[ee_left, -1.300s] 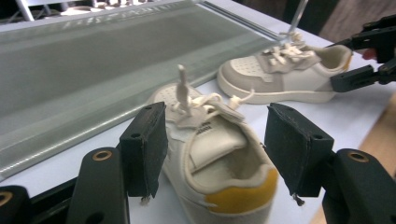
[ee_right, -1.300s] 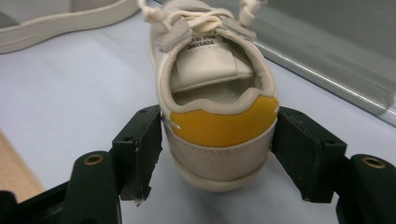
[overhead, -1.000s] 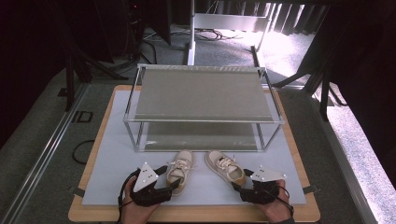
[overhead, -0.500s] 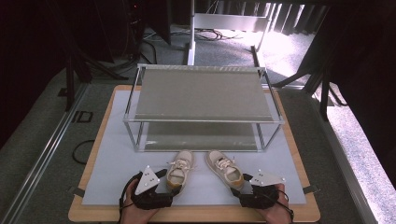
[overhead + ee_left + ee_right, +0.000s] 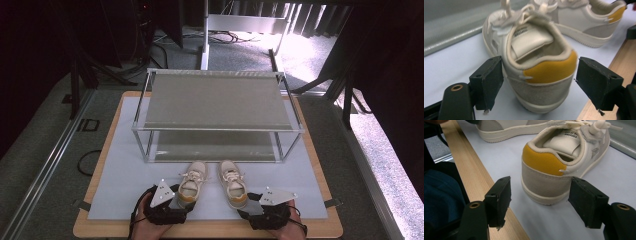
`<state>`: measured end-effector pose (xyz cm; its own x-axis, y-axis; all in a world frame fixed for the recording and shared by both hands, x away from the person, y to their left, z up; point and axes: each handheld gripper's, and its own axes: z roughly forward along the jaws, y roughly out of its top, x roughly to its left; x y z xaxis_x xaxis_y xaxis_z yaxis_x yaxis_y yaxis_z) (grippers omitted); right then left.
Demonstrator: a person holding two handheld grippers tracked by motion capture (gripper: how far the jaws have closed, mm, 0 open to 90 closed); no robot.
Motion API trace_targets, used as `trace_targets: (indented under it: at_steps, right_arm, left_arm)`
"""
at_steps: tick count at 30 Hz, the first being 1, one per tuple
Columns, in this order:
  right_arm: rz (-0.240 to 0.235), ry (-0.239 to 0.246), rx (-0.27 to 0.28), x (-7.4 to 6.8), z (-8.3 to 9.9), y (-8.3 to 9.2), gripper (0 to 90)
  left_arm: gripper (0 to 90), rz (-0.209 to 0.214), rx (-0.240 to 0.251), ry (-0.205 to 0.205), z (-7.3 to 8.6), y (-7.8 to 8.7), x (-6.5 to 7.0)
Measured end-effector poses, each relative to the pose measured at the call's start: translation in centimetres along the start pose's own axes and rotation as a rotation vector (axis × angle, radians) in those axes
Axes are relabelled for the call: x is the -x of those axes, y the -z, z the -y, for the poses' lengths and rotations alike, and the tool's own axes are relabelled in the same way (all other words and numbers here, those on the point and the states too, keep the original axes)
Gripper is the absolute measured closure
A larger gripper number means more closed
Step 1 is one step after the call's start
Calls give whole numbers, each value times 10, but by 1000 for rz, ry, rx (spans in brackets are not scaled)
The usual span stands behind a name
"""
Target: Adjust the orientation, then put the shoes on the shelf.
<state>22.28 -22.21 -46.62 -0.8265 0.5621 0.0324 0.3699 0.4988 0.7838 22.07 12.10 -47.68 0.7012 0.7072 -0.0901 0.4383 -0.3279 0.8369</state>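
Two cream sneakers with yellow heel tabs stand side by side on a pale mat, toes toward a shelf. My left gripper (image 5: 186, 200) (image 5: 539, 67) is open, and the left sneaker's (image 5: 192, 181) (image 5: 534, 57) heel sits between its jaws. Those jaws have just been opening, and the pads stand beside the heel without squeezing it. My right gripper (image 5: 244, 201) (image 5: 540, 185) is open around the right sneaker's (image 5: 232, 181) (image 5: 559, 162) heel. Its jaws have just been closing, and a gap remains at one pad.
A metal-framed two-level shelf (image 5: 217, 129) stands just beyond the toes. The pale mat (image 5: 130, 165) lies on a wooden board (image 5: 210, 229) whose near edge runs under both hands. Dark floor and stands surround the table.
The right sneaker has turned straighter and now lies parallel to the left one. Both grippers sit slightly nearer the board's front edge, at the heels.
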Motion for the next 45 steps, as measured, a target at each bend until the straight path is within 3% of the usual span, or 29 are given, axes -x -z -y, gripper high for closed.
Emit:
trace_targets:
  at_steps: [6,11,16,21,25,35,45]
  right_arm:
    - [14,-14,13,7,2,4,371]
    - [21,-27,-3,16,5,-2,324]
    - [-17,-10,-10,15,1,-10,322]
    - [-16,-8,-14,14,-2,-13,318]
    - [-20,-8,-14,14,-2,-13,319]
    - [-39,-15,1,18,-2,-13,300]
    - [-42,-15,1,18,-3,-15,293]
  left_arm:
    - [226,12,-3,4,1,-2,-3]
    - [229,38,-6,24,0,-3,-6]
    - [229,60,-4,38,-2,-7,-3]
    - [239,97,-8,8,-6,-15,4]
    - [236,85,-17,-14,-8,-20,8]
    - [178,101,-57,0,-5,-30,6]
    - [179,121,-65,-18,-8,-34,6]
